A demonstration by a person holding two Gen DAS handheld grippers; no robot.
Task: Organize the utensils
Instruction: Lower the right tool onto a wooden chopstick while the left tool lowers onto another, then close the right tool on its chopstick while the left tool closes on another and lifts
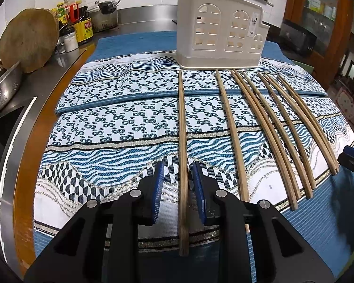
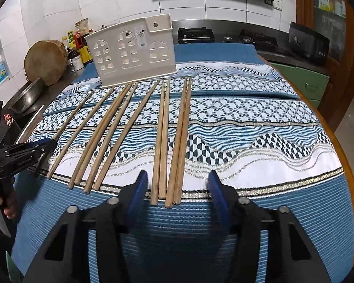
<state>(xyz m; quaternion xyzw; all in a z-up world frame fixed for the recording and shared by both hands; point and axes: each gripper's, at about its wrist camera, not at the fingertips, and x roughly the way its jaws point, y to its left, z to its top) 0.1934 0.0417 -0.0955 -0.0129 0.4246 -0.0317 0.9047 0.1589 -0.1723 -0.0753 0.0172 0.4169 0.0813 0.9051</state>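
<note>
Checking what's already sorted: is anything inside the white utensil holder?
Through the cut-out windows of the white utensil holder only pale interior shows, no chopsticks. The solid walls hide its floor and the rest, so that cannot be confirmed.

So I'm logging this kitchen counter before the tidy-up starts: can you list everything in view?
Chopsticks: nine countable in the right wrist view, light wood, flat on the mat, tips toward the holder.
Utensil holder: one, cream, window-shaped cutouts, upright at the mat's far edge.
Mat: one, blue and white patterned, covering the table.
Chopping board: one, round, brown, leaning at the far left wall.
Bottles: several, mixed colours, beside the board.
Colander: one, metal, below the board.
Gas stove: one, black, behind the holder.
Left gripper: black, blue pads, open around the leftmost chopstick.
Right gripper: open over four chopstick ends.
Hand: one, holding the left gripper.
</note>
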